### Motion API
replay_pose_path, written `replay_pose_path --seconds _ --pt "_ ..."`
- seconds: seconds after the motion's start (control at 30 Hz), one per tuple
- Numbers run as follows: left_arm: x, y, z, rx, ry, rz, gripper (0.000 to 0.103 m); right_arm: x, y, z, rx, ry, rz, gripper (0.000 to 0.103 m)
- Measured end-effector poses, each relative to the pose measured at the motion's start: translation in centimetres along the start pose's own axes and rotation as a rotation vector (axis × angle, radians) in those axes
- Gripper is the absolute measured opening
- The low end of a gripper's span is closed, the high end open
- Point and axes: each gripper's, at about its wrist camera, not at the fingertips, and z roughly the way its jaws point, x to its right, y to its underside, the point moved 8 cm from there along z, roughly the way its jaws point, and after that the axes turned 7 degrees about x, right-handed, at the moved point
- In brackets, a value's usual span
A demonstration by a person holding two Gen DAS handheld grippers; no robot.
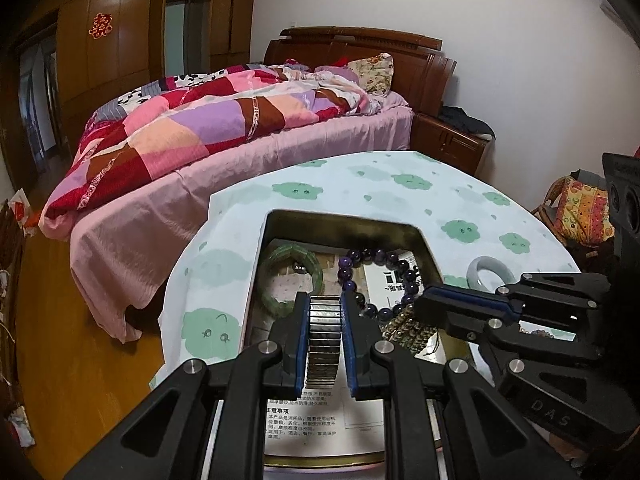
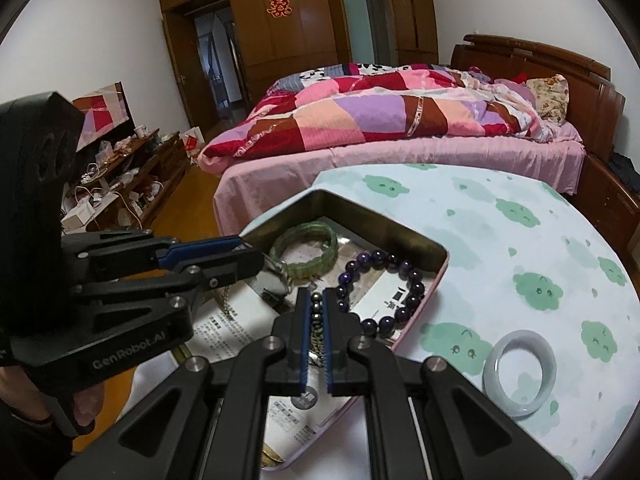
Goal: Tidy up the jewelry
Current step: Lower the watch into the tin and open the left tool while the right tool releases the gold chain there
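Note:
An open metal tin [image 1: 344,220] [image 2: 380,220] sits on a table with a cloud-print cloth. Inside lie a green bracelet [image 1: 265,288] [image 2: 316,266] and a purple bead bracelet [image 1: 376,256] [image 2: 416,288]. My left gripper [image 1: 325,300] [image 2: 260,258] is shut on a silver watch by its link band [image 1: 324,328], low over the tin; the watch face [image 2: 274,280] shows in the right wrist view. My right gripper [image 2: 317,294] [image 1: 420,308] is shut on a dark beaded strand [image 2: 317,312] [image 1: 408,324] over the tin. A pale jade bangle [image 1: 490,274] [image 2: 520,372] lies on the cloth right of the tin.
Printed leaflets [image 2: 236,320] line the tin's floor. A bed with a patchwork quilt [image 1: 208,120] [image 2: 380,112] stands beyond the table. A cluttered low cabinet [image 2: 120,184] runs along the left wall. A hand [image 2: 86,404] grips the left tool.

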Motion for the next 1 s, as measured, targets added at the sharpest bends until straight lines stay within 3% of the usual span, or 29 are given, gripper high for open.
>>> replay_pose_path --seconds 0.13,0.8,0.9,1.0 --pt "-0.5 0.1 0.1 -0.002 -0.01 -0.006 0.015 0.5 0.3 0.4 -0.014 0.05 -0.023 0.008" --pt "-1.4 0.7 1.0 -0.032 -0.037 -0.019 0.015 0.8 1.9 1.7 -0.064 0.086 -0.037 0.008" --pt "-1.2 0.6 0.9 -0.028 -0.037 -0.006 0.015 0.8 2.0 1.7 -0.063 0.08 -0.032 0.017" --pt "-1.0 0.4 0.7 -0.022 -0.033 0.002 0.016 0.8 2.0 1.7 -0.057 0.077 -0.029 0.042"
